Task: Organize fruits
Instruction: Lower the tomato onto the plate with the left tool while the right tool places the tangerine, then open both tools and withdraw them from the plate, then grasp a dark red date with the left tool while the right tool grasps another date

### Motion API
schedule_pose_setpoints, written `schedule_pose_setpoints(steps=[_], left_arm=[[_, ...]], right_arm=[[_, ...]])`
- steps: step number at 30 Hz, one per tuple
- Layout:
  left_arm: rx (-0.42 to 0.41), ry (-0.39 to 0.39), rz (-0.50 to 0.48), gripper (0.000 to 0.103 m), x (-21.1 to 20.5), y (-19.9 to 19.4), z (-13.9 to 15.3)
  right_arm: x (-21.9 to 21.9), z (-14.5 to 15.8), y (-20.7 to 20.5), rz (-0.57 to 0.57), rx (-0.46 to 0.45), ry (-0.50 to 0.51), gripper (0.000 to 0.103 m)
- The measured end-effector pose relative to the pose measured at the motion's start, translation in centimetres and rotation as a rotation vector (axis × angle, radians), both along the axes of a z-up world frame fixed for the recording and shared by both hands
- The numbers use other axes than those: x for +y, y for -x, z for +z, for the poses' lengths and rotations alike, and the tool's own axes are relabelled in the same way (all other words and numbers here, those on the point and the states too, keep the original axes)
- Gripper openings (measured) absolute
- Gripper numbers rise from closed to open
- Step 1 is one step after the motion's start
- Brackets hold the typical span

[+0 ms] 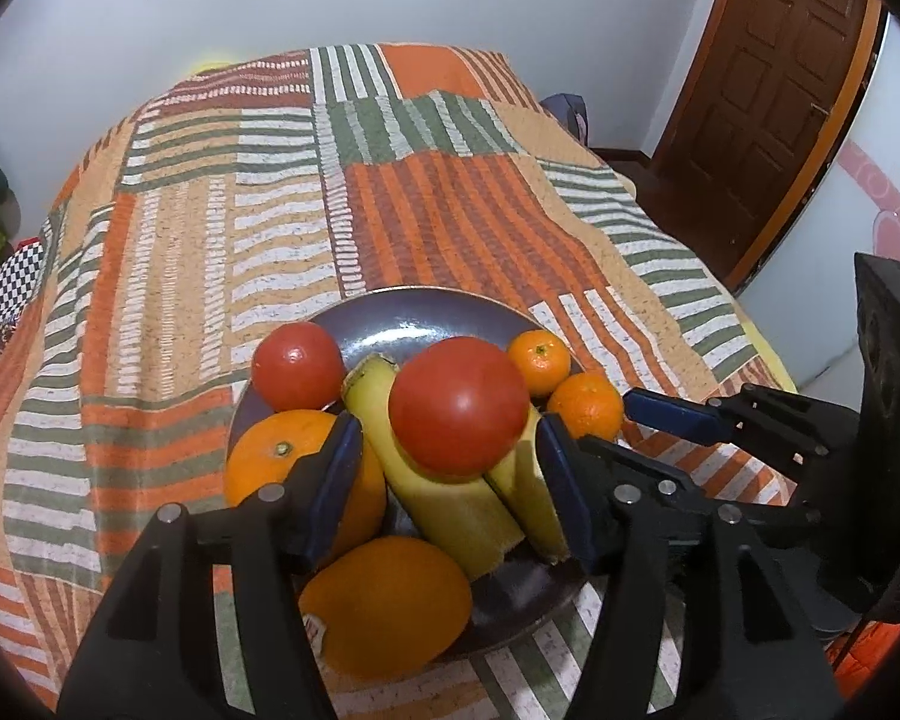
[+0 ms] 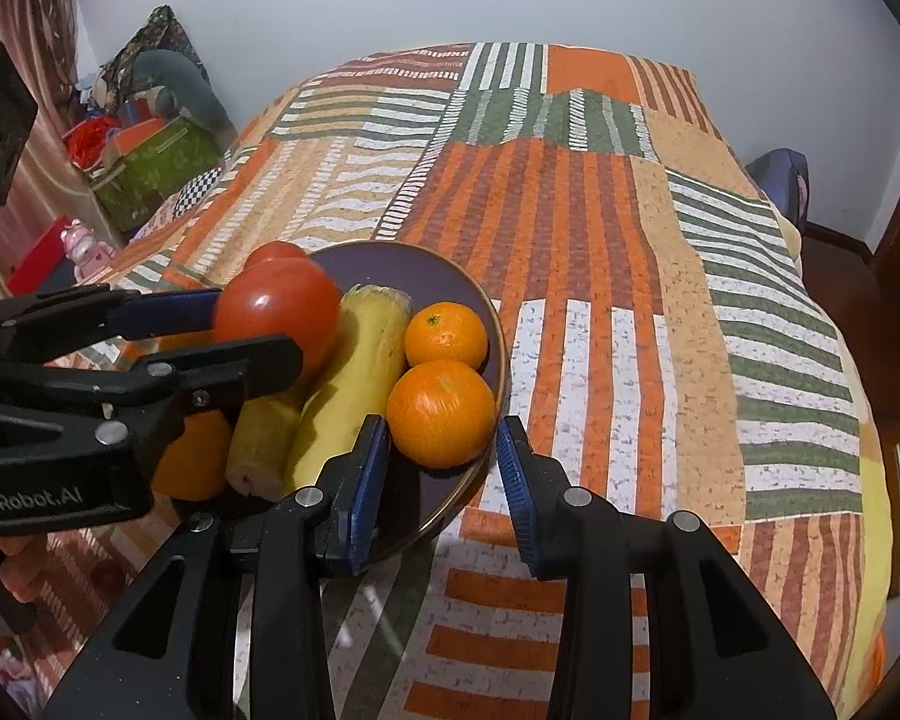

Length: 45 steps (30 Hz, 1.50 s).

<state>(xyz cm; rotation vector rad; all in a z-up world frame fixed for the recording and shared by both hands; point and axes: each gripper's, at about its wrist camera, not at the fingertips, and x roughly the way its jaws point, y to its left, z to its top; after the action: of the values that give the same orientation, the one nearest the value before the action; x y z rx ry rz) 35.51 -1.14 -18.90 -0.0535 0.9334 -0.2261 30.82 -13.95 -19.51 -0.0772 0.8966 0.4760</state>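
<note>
Two open tools: left tool [image 1: 450, 474] astride bananas [image 1: 444, 504]; floor clutter [image 2: 144, 162] only rightward.

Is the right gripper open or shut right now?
Open: the right gripper has its blue pads either side of the near mandarin, gaps visible on both sides.

On the plate [image 1: 426, 312]: banana [image 1: 432, 480] centre, tomato [image 1: 457, 405] atop it, two mandarins [image 1: 539, 360] at two o'clock, oranges [image 1: 384, 606] at seven.
</note>
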Motion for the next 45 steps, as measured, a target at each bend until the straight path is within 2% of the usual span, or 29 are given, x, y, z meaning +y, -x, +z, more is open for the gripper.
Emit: schedule_pose_setpoints(steps=[2,5,13,15,20,23,27,29,35,41,45], left_arm=[[-0.018,0.004,0.005,0.06,0.2,0.6,0.7],[-0.057,0.003,0.017,0.06,0.6,1.8,2.3],[-0.184,-0.025,0.056,0.063,2.0,6.6,6.9],[-0.2,-0.022,0.058,0.065,2.4,7.9,7.7],[-0.203,-0.034,0.069,0.067,3.4,10.4,8.5],[-0.199,-0.054,0.089,0.07,4.1,11.9,8.2],[-0.159,-0.067,0.105,0.071,5.3,13.4,6.9],[-0.139,-0.073,0.106,0.071,5.7,14.0,6.1],[-0.06,-0.074,0.1,0.071,6.4,15.3,2.4],[0.003,-0.08,0.076,0.069,6.1,15.9,-0.6],[0.033,-0.069,0.054,0.06,5.8,15.9,-2.2]], right_arm=[[0.0,0.4,0.3,-0.002,-0.01,0.004,0.037],[-0.1,1.5,1.1,-0.009,-0.038,-0.002,0.047],[-0.2,5.0,3.6,-0.012,-0.117,-0.018,0.05],[-0.2,6.0,4.5,-0.015,-0.14,-0.024,0.054],[0.1,7.5,6.4,-0.015,-0.173,-0.027,0.055],[0.3,7.9,7.4,-0.012,-0.182,-0.026,0.055],[0.7,7.7,8.9,-0.011,-0.187,-0.032,0.067],[1.0,7.3,9.6,-0.012,-0.189,-0.021,0.067],[1.9,4.9,10.9,0.01,-0.122,-0.012,0.067],[2.6,1.7,11.4,0.035,-0.017,-0.025,0.066],[3.0,0.1,11.7,0.06,0.044,-0.035,0.054]])
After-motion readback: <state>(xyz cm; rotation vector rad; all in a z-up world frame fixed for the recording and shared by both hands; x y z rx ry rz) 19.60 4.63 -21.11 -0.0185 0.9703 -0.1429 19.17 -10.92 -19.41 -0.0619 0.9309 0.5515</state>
